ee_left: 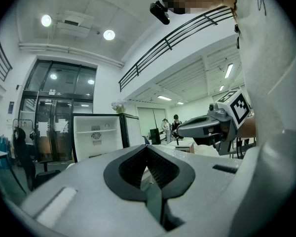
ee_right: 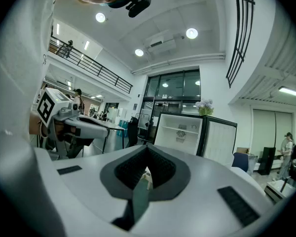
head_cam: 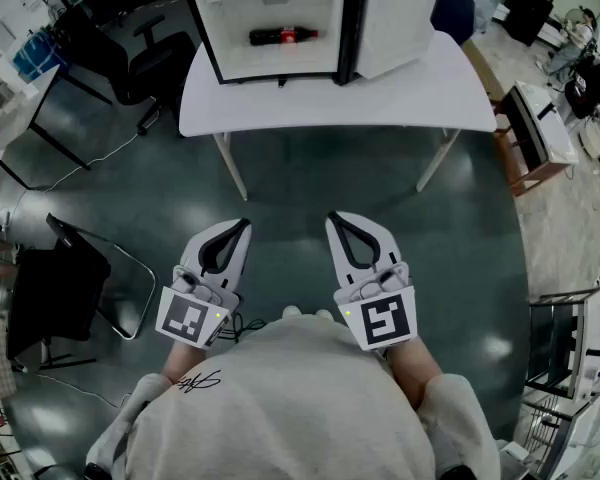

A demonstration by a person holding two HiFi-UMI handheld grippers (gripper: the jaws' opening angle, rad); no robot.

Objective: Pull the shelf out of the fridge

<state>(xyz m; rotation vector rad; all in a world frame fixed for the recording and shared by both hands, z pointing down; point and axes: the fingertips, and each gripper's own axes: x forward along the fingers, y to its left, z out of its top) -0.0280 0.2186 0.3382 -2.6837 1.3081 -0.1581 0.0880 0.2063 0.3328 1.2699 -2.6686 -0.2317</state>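
Holds the left gripper [head_cam: 242, 228] level in front of the chest, with jaws pressed together tip to tip and nothing between them. Holds the right gripper [head_cam: 334, 220] near it but apart from it, in the same way: level, closed, empty. Carries a marker cube [head_cam: 191, 320] at the back of each. Wears a pale sweater [head_cam: 280, 408] with sleeves down to the wrists.

Stands on a dark floor [head_cam: 310, 183], well back from a white table [head_cam: 430, 98]. Touches nothing with either gripper. Points both toward a fridge [head_cam: 230, 18] that stands on that table, with its door [head_cam: 400, 13] swung wide open to the right.

Looks into a white interior with the shelf [ee_right: 167, 128] in place, lying level across the upper part from wall to wall. Finds a dark bottle [head_cam: 283, 36] with a red label lying on its side below that shelf. Finds flowers [ee_right: 205, 107] on top of the fridge.

Has a black chair [head_cam: 145, 58] just left of the table. Shares the hall with two people [ee_right: 287, 147] far off at the right edge of the right gripper view.
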